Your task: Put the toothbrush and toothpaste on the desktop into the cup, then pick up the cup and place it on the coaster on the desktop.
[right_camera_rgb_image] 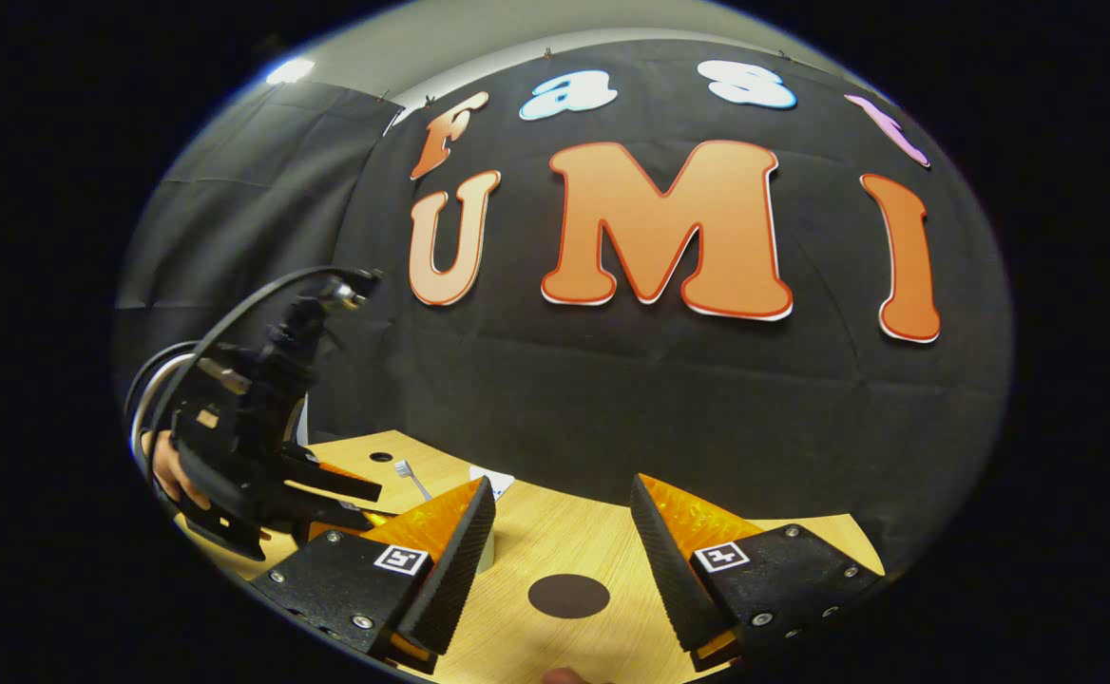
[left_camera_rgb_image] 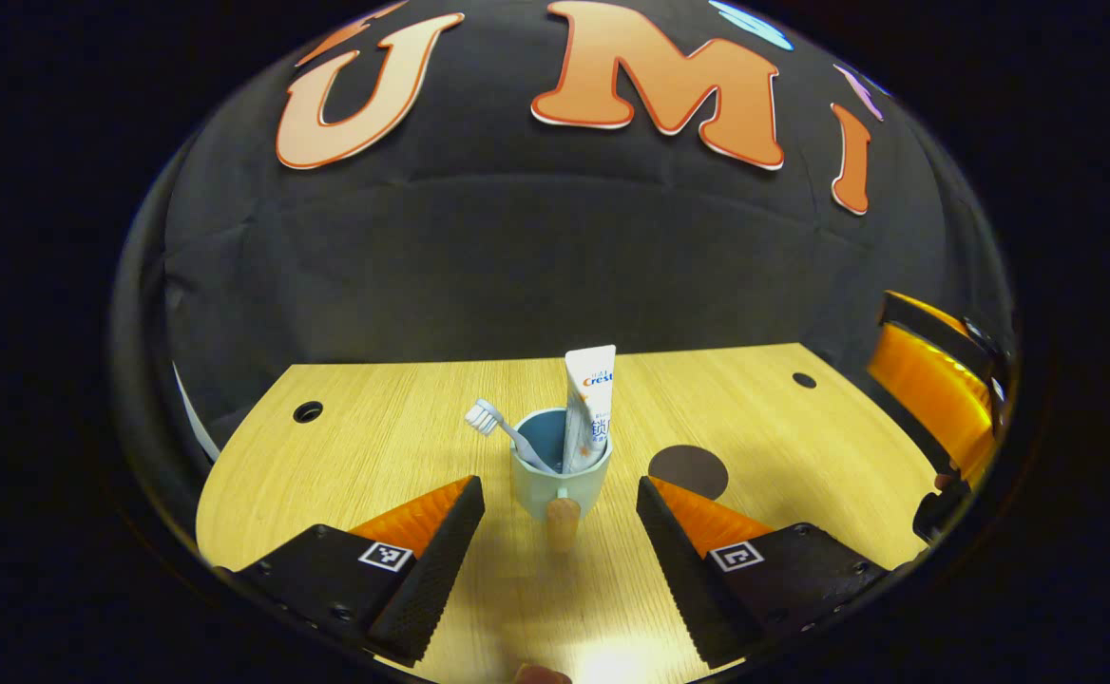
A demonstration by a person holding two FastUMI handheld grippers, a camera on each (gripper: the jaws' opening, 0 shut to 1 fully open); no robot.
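A pale blue cup with a wooden handle stands on the wooden desktop in the left gripper view. A white toothbrush and a white toothpaste tube stand inside it. My left gripper is open, its fingers on either side of the cup and a little short of it. The dark round coaster lies just right of the cup. In the right gripper view my right gripper is open above the coaster, and the toothbrush head and tube top peek over its left finger.
The other gripper shows at the right edge of the left gripper view. In the right gripper view the left gripper, held by a hand, is at the left. Cable holes sit near the desktop's far corners.
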